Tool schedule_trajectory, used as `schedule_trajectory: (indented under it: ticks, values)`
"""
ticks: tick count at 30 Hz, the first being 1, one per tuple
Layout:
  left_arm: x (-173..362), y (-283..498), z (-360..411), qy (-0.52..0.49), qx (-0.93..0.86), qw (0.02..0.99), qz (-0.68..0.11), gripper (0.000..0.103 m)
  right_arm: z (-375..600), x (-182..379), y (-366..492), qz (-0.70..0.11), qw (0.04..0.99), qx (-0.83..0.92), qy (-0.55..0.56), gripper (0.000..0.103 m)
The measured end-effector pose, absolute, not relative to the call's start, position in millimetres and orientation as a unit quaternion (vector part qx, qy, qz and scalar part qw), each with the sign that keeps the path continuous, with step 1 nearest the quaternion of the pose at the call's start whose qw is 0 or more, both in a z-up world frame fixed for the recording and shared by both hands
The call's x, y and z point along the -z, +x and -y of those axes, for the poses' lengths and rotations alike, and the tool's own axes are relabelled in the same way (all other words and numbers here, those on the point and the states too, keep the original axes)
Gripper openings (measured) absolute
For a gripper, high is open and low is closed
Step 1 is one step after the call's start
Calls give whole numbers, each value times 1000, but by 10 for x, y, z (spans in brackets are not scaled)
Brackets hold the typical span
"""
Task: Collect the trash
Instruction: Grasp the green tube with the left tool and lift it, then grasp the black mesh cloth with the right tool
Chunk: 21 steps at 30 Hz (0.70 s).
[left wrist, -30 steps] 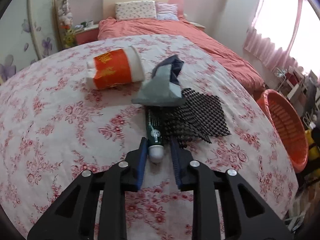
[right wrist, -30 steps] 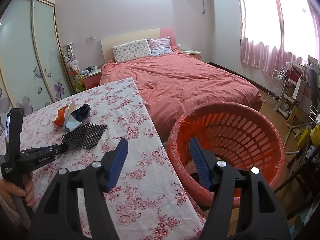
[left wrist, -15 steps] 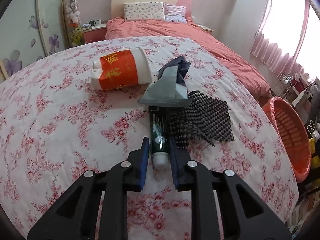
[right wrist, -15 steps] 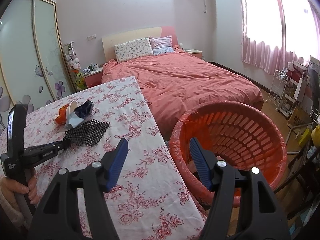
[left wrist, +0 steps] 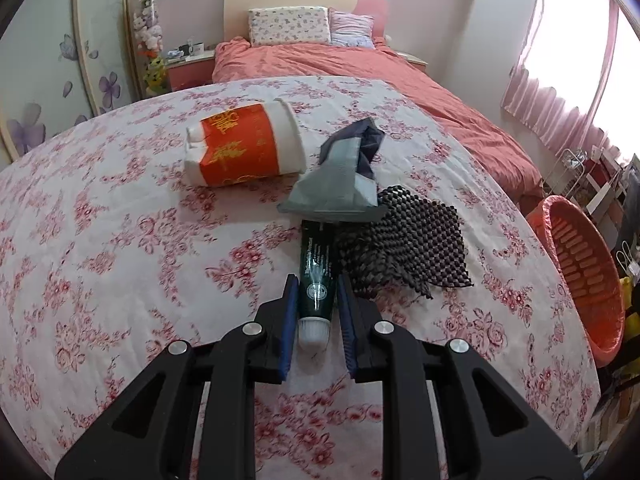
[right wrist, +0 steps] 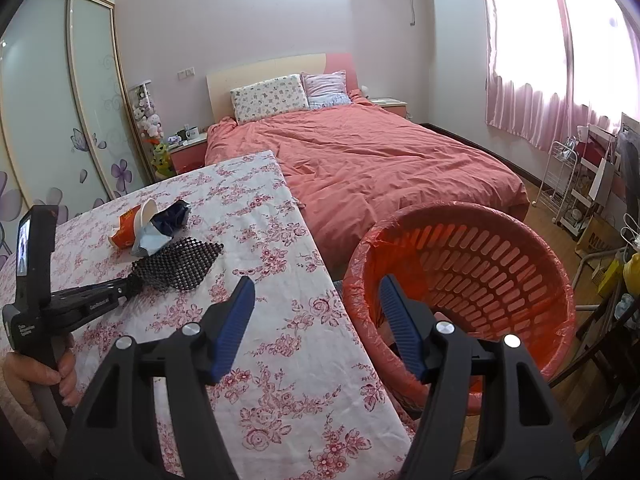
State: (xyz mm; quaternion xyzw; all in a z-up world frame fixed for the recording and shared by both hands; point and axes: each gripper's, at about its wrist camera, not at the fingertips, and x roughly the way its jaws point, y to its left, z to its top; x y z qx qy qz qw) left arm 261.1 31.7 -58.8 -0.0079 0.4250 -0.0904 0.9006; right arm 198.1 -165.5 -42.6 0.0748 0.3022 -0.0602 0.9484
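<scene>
Basket (right wrist: 520, 264) holds nothing visible; left hand-held gripper (left wrist: 318, 304) clamps tube (left wrist: 317, 276), right (right wrist: 320, 312) apart.

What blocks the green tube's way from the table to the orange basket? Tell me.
Nothing solid. The green tube sits clamped in the left tool, its far end under the grey wrapper, beside the black mesh. The orange basket stands open past the table edge.

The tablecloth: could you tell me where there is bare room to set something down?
Bare cloth lies left of the green tube and below the paper cup. Another free patch lies between the black mesh and the basket. The cup, grey wrapper, tube and mesh crowd together.
</scene>
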Motion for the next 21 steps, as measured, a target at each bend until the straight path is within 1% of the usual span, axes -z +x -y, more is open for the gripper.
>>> schedule_trajectory:
  ticks: [10, 21]
  values:
    - [585, 2614, -491, -18, 73, 903, -423, 18, 1527, 368, 2050, -299, 951, 48, 67, 64]
    - [528, 2478, -1213, -40, 27, 909, -415, 18, 929, 286, 2366, -303, 952, -4, 45, 64]
